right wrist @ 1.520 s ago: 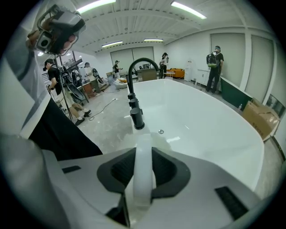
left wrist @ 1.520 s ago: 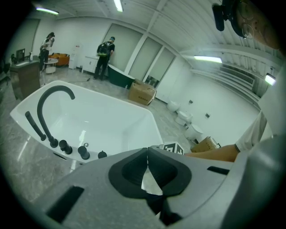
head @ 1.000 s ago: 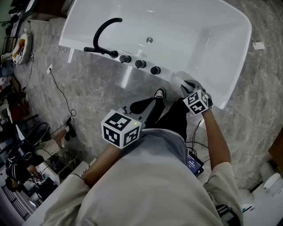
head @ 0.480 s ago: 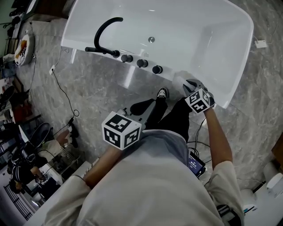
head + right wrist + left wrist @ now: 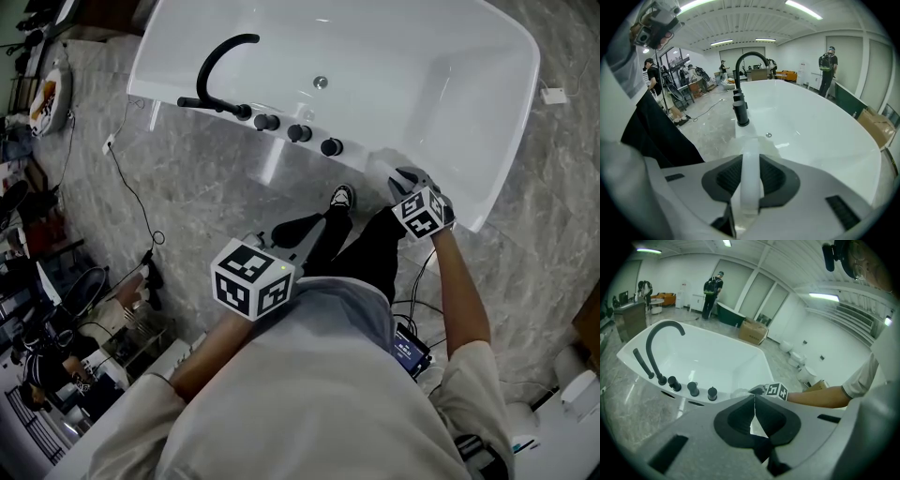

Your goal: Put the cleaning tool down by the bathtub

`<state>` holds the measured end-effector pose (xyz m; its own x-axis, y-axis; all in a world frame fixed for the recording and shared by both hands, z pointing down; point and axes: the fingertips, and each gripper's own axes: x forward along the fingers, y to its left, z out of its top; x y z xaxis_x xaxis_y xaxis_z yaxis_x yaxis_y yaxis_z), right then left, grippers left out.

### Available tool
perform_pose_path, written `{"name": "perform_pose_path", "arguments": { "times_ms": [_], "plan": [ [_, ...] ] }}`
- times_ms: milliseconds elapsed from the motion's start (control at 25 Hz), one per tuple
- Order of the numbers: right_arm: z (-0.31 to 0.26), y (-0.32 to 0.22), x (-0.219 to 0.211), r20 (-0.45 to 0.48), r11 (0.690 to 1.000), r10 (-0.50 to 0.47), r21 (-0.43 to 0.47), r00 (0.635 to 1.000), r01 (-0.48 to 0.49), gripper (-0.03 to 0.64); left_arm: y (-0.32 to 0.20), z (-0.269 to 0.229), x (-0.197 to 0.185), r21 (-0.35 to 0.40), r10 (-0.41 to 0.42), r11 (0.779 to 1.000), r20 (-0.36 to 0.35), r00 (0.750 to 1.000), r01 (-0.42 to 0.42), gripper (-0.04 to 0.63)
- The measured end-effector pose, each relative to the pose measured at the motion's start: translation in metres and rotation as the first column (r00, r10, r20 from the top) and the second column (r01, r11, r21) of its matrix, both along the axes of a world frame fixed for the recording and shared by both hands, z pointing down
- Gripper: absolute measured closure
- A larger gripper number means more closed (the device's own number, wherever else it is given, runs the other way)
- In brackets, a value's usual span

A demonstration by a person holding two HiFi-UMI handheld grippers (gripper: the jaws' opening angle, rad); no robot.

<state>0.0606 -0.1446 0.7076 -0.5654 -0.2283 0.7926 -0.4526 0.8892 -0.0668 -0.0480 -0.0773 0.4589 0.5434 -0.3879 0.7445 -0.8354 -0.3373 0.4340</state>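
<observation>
The cleaning tool (image 5: 751, 171) has a pale, translucent handle that runs between my right gripper's (image 5: 751, 157) jaws, which are shut on it. Its white head (image 5: 754, 144) lies on the rim of the white bathtub (image 5: 825, 131), just short of the black knobs (image 5: 740, 112). In the head view the right gripper (image 5: 405, 183) is at the tub's near rim, right of the knobs (image 5: 298, 134). My left gripper (image 5: 300, 228) hangs over the floor in front of the tub (image 5: 450, 84). In its own view the left gripper (image 5: 753, 399) is shut, with nothing between the jaws.
A black arched faucet (image 5: 217, 66) stands on the tub's near-left rim. My shoe (image 5: 340, 198) is on the grey marble floor by the tub. A cable (image 5: 131, 202) trails at left, beside cluttered racks. People stand far off, near a cardboard box (image 5: 753, 331).
The left gripper has drifted slightly toward me. The right gripper stays at the tub rim with the tool in it.
</observation>
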Motion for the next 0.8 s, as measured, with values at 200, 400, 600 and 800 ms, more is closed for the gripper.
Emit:
{"name": "perform_pose_path", "arguments": {
  "times_ms": [200,400,600,800],
  "plan": [
    [0.003,0.002,-0.001,-0.005,0.999,0.005,-0.033,1.000,-0.005,0.486,0.001,0.002,0.005,-0.004,0.008,1.000,-0.010,1.000,-0.008,0.586],
    [0.000,0.000,-0.002,0.002,0.999,0.031,-0.039,1.000,-0.031,0.476,-0.001,0.001,0.003,0.003,0.003,1.000,-0.011,1.000,-0.003,0.586],
    [-0.004,-0.002,0.002,0.008,0.997,0.060,-0.043,0.998,-0.059,0.474,-0.003,0.000,0.004,0.011,0.007,1.000,-0.018,1.000,-0.006,0.586],
    [-0.009,0.000,0.007,0.000,0.997,0.071,-0.038,0.997,-0.071,0.488,-0.006,-0.004,0.006,0.025,0.013,1.000,-0.026,1.000,-0.012,0.586]
  ]
}}
